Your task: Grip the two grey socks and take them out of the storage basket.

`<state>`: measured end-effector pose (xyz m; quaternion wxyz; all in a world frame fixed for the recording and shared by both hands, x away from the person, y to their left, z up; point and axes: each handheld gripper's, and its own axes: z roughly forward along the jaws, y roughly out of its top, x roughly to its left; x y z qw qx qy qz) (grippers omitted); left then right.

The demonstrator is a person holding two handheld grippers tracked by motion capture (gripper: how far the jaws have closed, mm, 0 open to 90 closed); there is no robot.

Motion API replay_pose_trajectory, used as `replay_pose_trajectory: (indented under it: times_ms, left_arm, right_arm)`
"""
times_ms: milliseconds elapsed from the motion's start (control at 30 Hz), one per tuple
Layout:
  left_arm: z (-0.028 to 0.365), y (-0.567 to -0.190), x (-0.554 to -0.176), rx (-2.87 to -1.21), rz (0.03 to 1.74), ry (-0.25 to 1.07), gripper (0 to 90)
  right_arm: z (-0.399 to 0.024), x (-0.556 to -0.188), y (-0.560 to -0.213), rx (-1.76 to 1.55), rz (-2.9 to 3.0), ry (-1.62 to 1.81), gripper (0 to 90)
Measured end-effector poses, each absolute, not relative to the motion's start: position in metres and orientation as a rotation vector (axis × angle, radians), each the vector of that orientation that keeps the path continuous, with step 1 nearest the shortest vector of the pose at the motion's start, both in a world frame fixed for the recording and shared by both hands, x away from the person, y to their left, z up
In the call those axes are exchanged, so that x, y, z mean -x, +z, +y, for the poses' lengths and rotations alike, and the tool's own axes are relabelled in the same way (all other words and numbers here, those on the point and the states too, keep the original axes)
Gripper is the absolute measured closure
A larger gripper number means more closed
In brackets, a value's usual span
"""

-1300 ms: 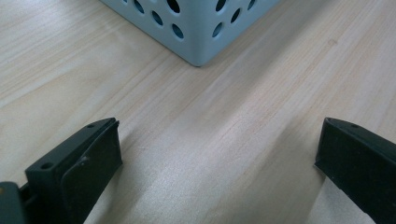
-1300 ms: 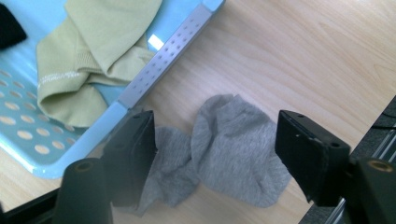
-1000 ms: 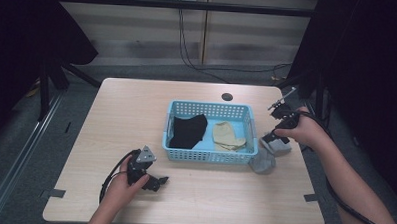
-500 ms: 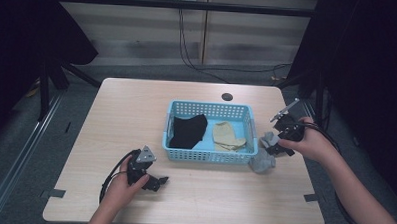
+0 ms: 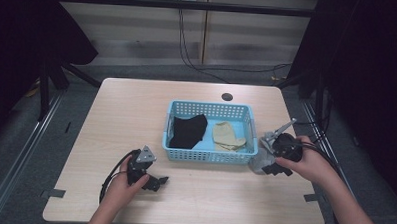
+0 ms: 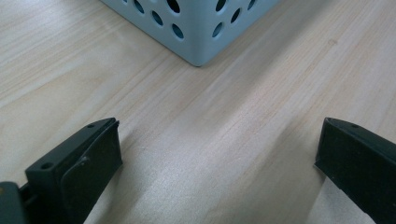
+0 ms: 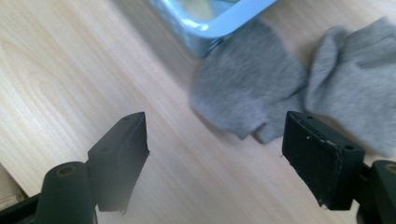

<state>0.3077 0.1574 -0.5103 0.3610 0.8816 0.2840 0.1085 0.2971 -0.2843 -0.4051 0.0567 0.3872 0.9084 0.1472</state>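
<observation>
A blue perforated basket [image 5: 207, 155] stands mid-table with a black cloth [image 5: 188, 130] and a beige sock [image 5: 228, 135] inside. Grey socks [image 5: 258, 162] lie on the wood by the basket's front right corner. In the right gripper view the grey socks [image 7: 247, 93] spread just ahead of my right gripper [image 7: 215, 154], whose jaws stand wide apart and hold nothing. From above, the right gripper [image 5: 269, 167] hovers at the socks. My left gripper [image 5: 156, 182] rests on the table front left, open; in its own view the left gripper [image 6: 219, 158] faces the basket corner [image 6: 201, 28].
A round hole [image 5: 227, 97] sits in the table behind the basket. Bare wood stretches left of the basket and along the front edge. Dark stands and cables surround the table.
My right gripper has come down and toward the table's front, closing on the grey socks. The left gripper has stayed put.
</observation>
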Motion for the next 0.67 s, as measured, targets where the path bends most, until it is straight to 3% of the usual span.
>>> replay_pose_trajectory:
  times_ms: [467, 667]
  left_arm:
    - [0.157, -0.511, -0.307, -2.267, 0.738, 0.271, 0.0]
    - [0.157, -0.511, -0.307, -2.267, 0.739, 0.271, 0.0]
  right_arm:
    - [-0.272, -0.262, -0.438, -1.153, 2.759, 0.582, 22.4]
    - [-0.275, -0.256, -0.434, -1.140, 2.760, 0.636, 22.1]
